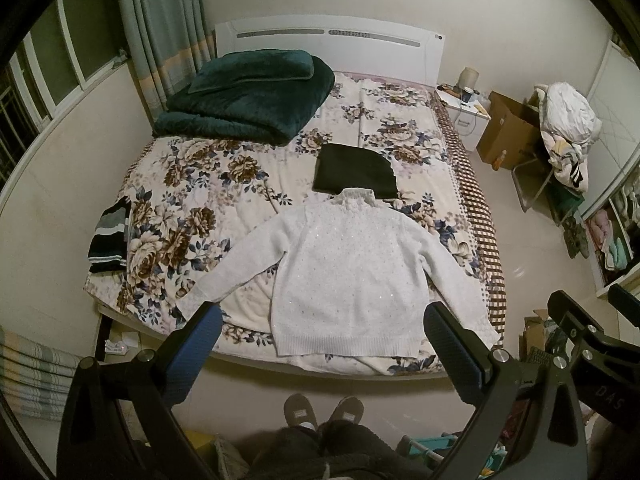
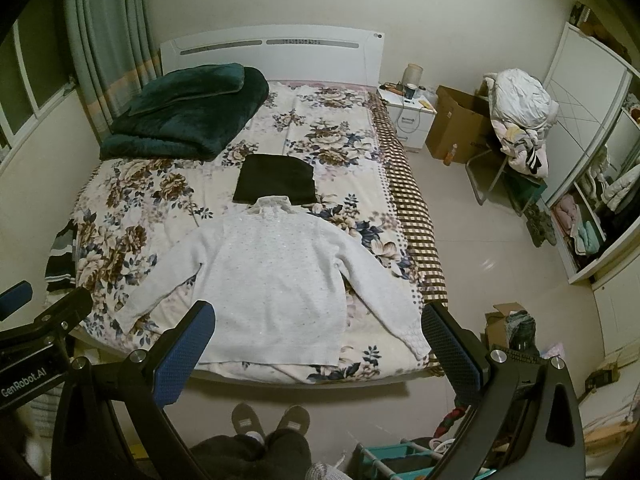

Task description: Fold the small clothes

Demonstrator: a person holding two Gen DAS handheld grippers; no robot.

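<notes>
A white knitted sweater [image 1: 348, 272] [image 2: 272, 280] lies flat on the floral bed [image 1: 224, 184] [image 2: 132, 200], sleeves spread out, collar toward the headboard. Just beyond its collar sits a folded black garment [image 1: 354, 168] [image 2: 276, 180]. A striped black, grey and white garment [image 1: 110, 236] [image 2: 60, 256] hangs over the bed's left edge. My left gripper [image 1: 322, 344] hovers open above the sweater's hem, holding nothing. My right gripper [image 2: 316, 340] is also open and empty, high above the hem, with the left gripper's body at its left.
A folded dark green blanket [image 1: 248, 100] [image 2: 188, 112] fills the bed's far left corner. Right of the bed stand a white nightstand [image 1: 466, 112], a cardboard box [image 2: 456, 128] and a chair piled with clothes [image 2: 520, 120]. The person's slippered feet [image 1: 324, 408] stand at the bed's foot.
</notes>
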